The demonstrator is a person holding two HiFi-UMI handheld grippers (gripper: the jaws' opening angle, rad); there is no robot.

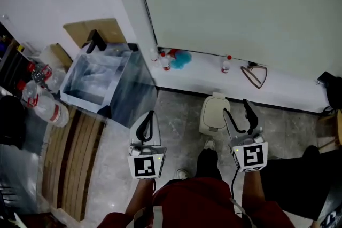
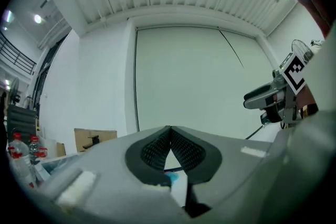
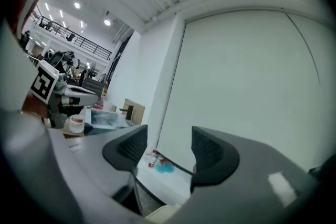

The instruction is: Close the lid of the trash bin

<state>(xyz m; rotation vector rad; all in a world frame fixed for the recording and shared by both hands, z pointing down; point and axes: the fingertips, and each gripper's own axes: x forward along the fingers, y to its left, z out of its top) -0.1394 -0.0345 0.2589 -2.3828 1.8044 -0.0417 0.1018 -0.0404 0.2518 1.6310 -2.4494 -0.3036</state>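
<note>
A small cream trash bin (image 1: 214, 112) stands on the grey floor by the white ledge, and from above its lid looks flat and down. My right gripper (image 1: 238, 112) hovers open just right of the bin, above floor level. In the right gripper view the right gripper (image 3: 169, 140) has a wide gap between its jaws, with the bin's cream top (image 3: 160, 213) at the bottom edge. My left gripper (image 1: 151, 121) hangs left of the bin; in the left gripper view the left gripper (image 2: 169, 131) has its jaws meeting at the tips, holding nothing.
A clear plastic box (image 1: 101, 83) stands at the left by the wall corner, with bottles (image 1: 43, 100) and a wooden pallet (image 1: 69, 163) beyond it. On the white ledge (image 1: 203, 77) sit small bottles (image 1: 164, 60), a blue cloth (image 1: 181, 59) and a hanger (image 1: 255, 73).
</note>
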